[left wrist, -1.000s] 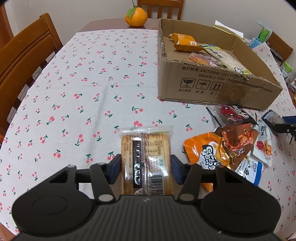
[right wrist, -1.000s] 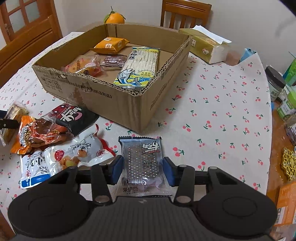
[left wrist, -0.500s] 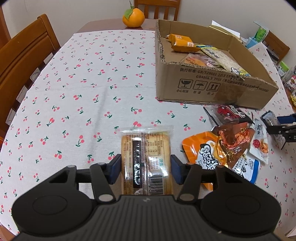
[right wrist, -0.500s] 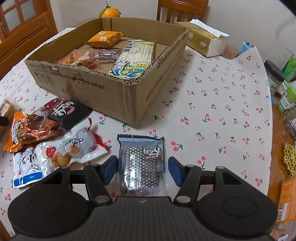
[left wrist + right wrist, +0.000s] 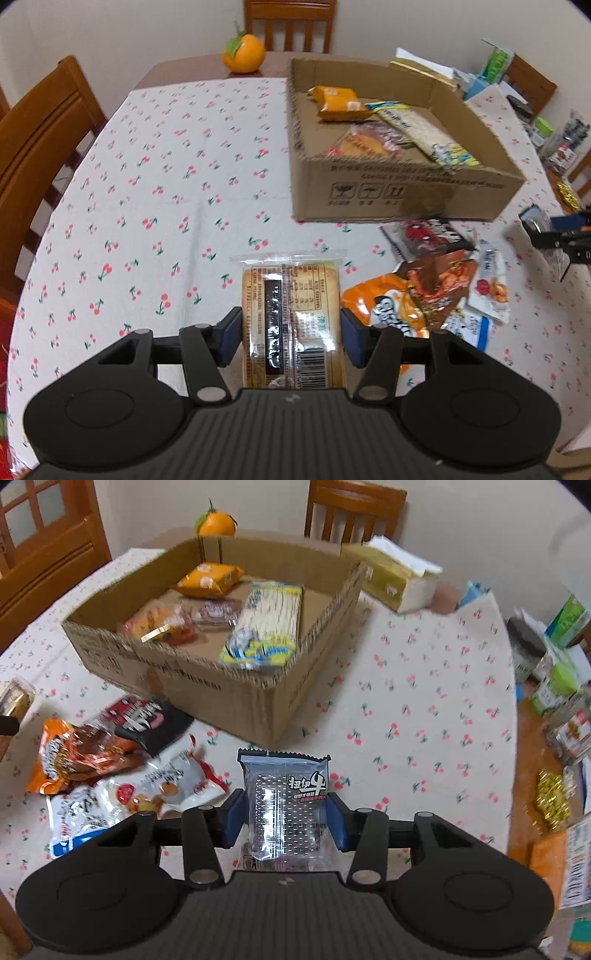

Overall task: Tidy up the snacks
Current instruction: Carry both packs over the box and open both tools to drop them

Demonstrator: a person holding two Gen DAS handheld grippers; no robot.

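Box point(image 5: 388, 192) looks lower; cherry-print tablecloth point(image 5: 166, 177), wooden chairs point(image 5: 33, 147).

The right gripper point(image 5: 286, 821), whose blue pads stood clear of the silver-grey snack packet point(image 5: 286, 805) half a second ago, has just closed on it and now pinches both its sides. Both wrist views have climbed: the cardboard box point(image 5: 229, 686) sits lower in each frame, showing more of its floor, and the cherry-print surface point(image 5: 155, 192) falls away beneath the left gripper point(image 5: 290, 338).

Clear-wrapped cracker pack point(image 5: 291, 317), silvery-blue snack packet point(image 5: 286, 808)
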